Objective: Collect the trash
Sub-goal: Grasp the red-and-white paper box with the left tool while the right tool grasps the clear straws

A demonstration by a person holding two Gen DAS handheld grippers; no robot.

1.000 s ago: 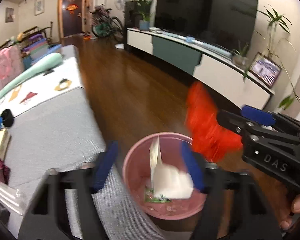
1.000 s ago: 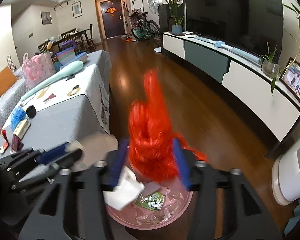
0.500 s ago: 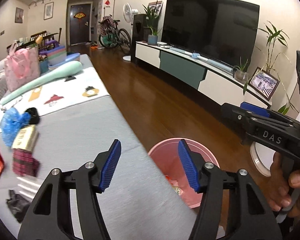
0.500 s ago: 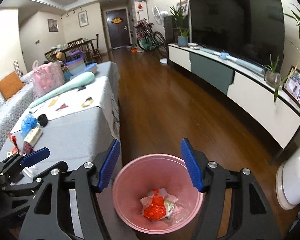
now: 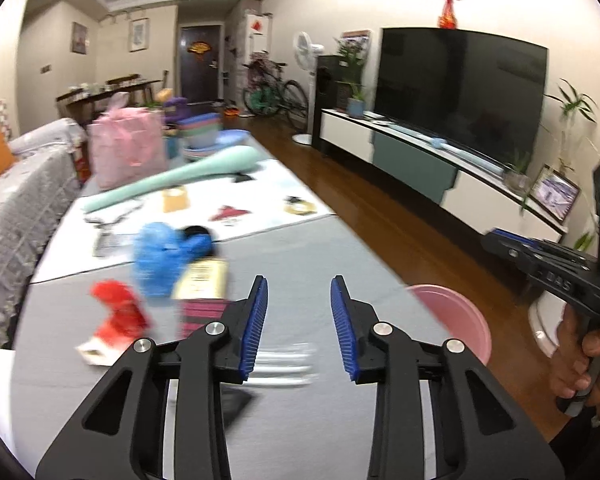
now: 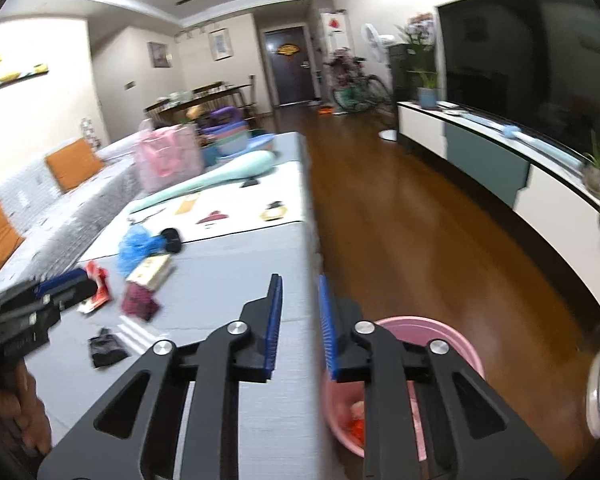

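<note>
Both grippers have just been closing with nothing between their jaws: the left gripper (image 5: 298, 320) keeps a moderate gap, the right gripper (image 6: 300, 320) a narrow one. Trash lies scattered on the grey table (image 6: 236, 272): a blue bag (image 6: 134, 246), a red wrapper (image 5: 118, 312). The pink bin (image 6: 440, 330) stands on the floor beside the table, holding red scraps.

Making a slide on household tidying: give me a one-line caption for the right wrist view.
Empty right gripper above the table edge, pink bin below, wrappers waiting on the grey cloth.

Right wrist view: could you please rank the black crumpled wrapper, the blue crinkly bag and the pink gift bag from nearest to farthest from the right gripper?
From the right gripper:
1. Black crumpled wrapper, on the grey table, low left.
2. Blue crinkly bag, mid-table, left.
3. Pink gift bag, at the table's far end.
</note>
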